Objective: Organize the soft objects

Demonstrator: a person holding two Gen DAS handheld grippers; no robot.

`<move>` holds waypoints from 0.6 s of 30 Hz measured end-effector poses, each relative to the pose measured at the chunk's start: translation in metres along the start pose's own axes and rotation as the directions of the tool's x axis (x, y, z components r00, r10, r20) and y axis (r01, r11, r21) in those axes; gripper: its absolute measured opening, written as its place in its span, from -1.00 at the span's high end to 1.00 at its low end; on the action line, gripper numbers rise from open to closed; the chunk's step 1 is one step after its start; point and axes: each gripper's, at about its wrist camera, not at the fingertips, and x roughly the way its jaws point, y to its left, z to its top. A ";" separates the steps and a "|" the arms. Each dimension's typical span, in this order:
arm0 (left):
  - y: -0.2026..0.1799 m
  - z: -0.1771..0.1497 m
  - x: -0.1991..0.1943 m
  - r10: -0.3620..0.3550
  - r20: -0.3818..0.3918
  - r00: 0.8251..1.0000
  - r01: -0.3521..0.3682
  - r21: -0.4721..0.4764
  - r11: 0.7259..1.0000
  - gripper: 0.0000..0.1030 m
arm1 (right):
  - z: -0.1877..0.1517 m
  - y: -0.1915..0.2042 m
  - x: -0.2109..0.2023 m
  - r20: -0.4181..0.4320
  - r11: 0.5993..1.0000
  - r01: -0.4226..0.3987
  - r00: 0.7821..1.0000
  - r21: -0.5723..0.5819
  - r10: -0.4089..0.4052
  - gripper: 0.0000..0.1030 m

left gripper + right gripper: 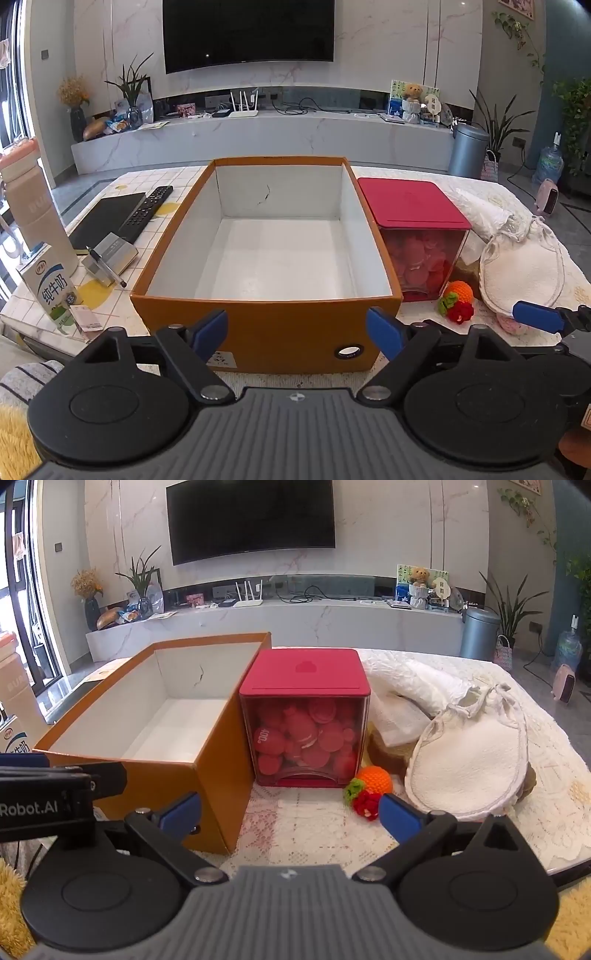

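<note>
Left gripper (297,328) low in front of the open orange cardboard box with white lining (266,328), blue-padded fingers (210,326) spread wide, released, nothing between them. Box interior bare in both views.

Right gripper (290,814) beside it, angled down over the lace-patterned cloth on the bench (295,834), fingers (400,818) likewise spread and released, gripping nothing. Right finger tip just in front of the crocheted toy: orange ball with green leaf and red berry part (371,788).

Crocheted toy resting on the cloth, just right of the clear cube container with a red lid (306,716), filled with red round pieces. Container standing right against the box's right wall.

Behind and right of the toy: white terry drawstring pouch (469,760) lying flat, its lower edge over something brown, only partly seen. Further back, crumpled white cloth (406,686).

Seen from the left wrist, left of the box on the tiled bench top: black remote control (146,212), black notebook (107,219), small silver block with a pen across it (109,258), white milk carton with green print (51,291), tall beige bottle with pink lid (33,206).
</note>
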 end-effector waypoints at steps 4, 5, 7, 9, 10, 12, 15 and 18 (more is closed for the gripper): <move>-0.004 -0.002 -0.003 0.005 0.030 1.000 -0.005 0.008 1.000 -0.90 | -0.001 -0.002 -0.001 0.001 1.000 0.009 1.000 0.011 -0.009 -0.95; -0.005 -0.003 -0.003 0.005 0.040 0.999 -0.006 0.015 1.000 -0.88 | -0.001 -0.002 -0.001 0.000 1.000 0.009 1.000 0.013 -0.009 -0.95; -0.006 -0.003 -0.004 0.003 0.045 0.999 -0.004 0.020 1.000 -0.84 | -0.001 -0.002 -0.002 0.001 1.000 0.011 1.000 0.013 -0.011 -0.95; -0.006 -0.002 -0.004 -0.002 0.041 0.999 0.001 0.014 1.000 -0.84 | -0.001 -0.003 -0.002 0.000 1.000 0.013 1.000 0.013 -0.013 -0.95; -0.006 -0.002 -0.003 -0.005 0.038 0.999 0.005 0.008 1.000 -0.84 | -0.001 -0.003 -0.002 -0.002 1.000 0.014 1.000 0.015 -0.013 -0.95; -0.007 -0.002 -0.003 -0.008 0.031 0.999 0.008 -0.001 1.000 -0.84 | -0.001 -0.005 -0.003 -0.003 1.000 0.013 1.000 0.019 -0.013 -0.94; -0.008 -0.003 -0.004 -0.002 0.039 0.999 0.002 0.004 1.000 -0.84 | -0.002 -0.006 -0.003 -0.006 1.000 0.011 1.000 0.022 -0.011 -0.94; -0.009 -0.003 -0.004 0.000 0.034 0.999 0.000 -0.001 1.000 -0.84 | -0.002 -0.006 -0.003 -0.008 1.000 0.009 1.000 0.028 -0.009 -0.94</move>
